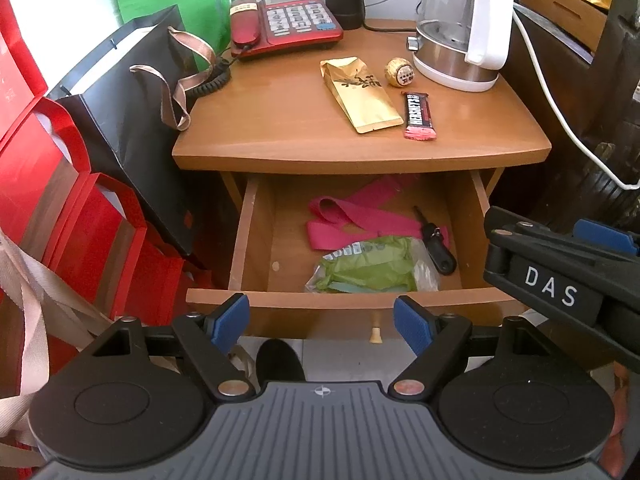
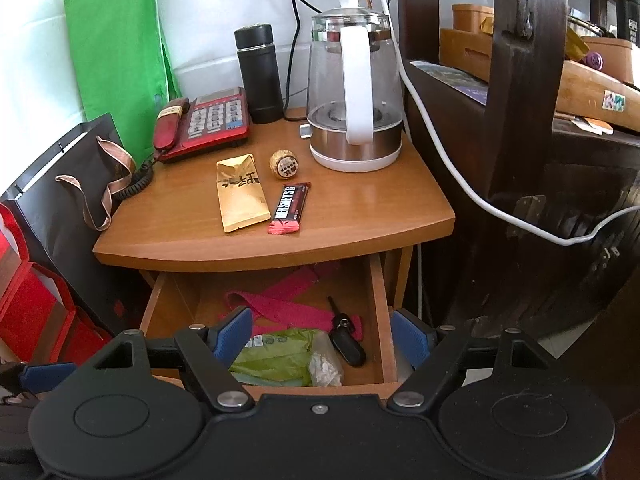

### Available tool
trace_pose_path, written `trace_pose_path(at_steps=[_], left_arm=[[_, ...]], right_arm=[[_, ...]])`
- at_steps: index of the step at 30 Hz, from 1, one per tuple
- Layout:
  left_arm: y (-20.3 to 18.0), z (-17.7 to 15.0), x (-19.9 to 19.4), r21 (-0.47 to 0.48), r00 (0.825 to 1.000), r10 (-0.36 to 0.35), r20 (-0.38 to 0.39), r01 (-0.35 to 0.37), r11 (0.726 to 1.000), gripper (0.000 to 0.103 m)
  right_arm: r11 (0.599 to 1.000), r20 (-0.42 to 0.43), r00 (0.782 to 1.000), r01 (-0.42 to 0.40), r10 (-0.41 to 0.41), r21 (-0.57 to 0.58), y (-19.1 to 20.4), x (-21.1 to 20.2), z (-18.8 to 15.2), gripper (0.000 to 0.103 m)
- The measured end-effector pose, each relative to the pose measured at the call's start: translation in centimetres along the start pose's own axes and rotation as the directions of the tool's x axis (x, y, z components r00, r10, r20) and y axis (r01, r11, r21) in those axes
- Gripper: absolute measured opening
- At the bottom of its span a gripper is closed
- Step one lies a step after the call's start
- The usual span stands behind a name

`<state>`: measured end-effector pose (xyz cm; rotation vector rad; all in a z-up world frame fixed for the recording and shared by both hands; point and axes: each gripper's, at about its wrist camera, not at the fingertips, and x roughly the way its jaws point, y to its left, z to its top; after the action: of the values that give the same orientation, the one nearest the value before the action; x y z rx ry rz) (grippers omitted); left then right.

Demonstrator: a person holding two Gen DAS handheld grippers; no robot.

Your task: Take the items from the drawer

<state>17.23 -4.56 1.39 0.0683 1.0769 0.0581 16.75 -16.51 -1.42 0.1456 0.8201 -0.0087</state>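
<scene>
Three things lie on the top of the wooden nightstand (image 2: pixel 360 216): a gold foil packet (image 2: pixel 241 194), a gold-wrapped round sweet (image 2: pixel 284 164) and a Hershey's bar (image 2: pixel 290 208), the bar just beside the packet's right edge. Behind them stand a red desk phone (image 2: pixel 204 122), a black flask (image 2: pixel 258 74) and a glass kettle (image 2: pixel 354 96) with a white handle.

Below the top, the drawer (image 1: pixel 256 240) is pulled out. Inside it a pink strap (image 1: pixel 348 218) lies folded across the back, a green crinkled packet (image 1: pixel 368 264) sits toward the front, and a black car key (image 1: pixel 436 246) rests to the right of the packet, its blade pointing toward the back.

The left gripper (image 1: pixel 322 322) hangs in front of the drawer's front panel, its blue-padded fingers spread wide with nothing between them. The right gripper (image 2: pixel 322 334) hovers above the drawer's front right part, its fingers likewise wide apart and holding nothing; in the right wrist view the green packet and the key show in the gap between them. In the left wrist view the right gripper reaches in from the right edge, beside the drawer's right wall.

A black paper bag (image 1: pixel 136 120) with ribbon handles leans against the nightstand's left side, with red gift bags (image 1: pixel 60 200) next to it.
</scene>
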Motion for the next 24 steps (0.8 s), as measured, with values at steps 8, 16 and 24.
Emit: trace_pose_path(at_steps=[8, 16, 24], left_arm=[[-0.09, -0.16, 0.08, 0.004, 1.000, 0.003, -0.005, -0.003, 1.000, 0.083], [0.02, -0.20, 0.08, 0.000, 1.000, 0.006, 0.000, -0.006, 1.000, 0.083], [0.29, -0.17, 0.20, -0.011, 1.000, 0.003, -0.003, -0.003, 1.000, 0.083]], right_arm=[[1.000, -0.007, 1.000, 0.000, 0.000, 0.002, 0.13, 0.07, -0.29, 0.075], [1.000, -0.011, 1.000, -0.002, 0.002, -0.002, 0.38, 0.24, -0.36, 0.075], [1.000, -0.014, 1.000, -0.003, 0.003, -0.010, 0.79, 0.32, -0.39, 0.075]])
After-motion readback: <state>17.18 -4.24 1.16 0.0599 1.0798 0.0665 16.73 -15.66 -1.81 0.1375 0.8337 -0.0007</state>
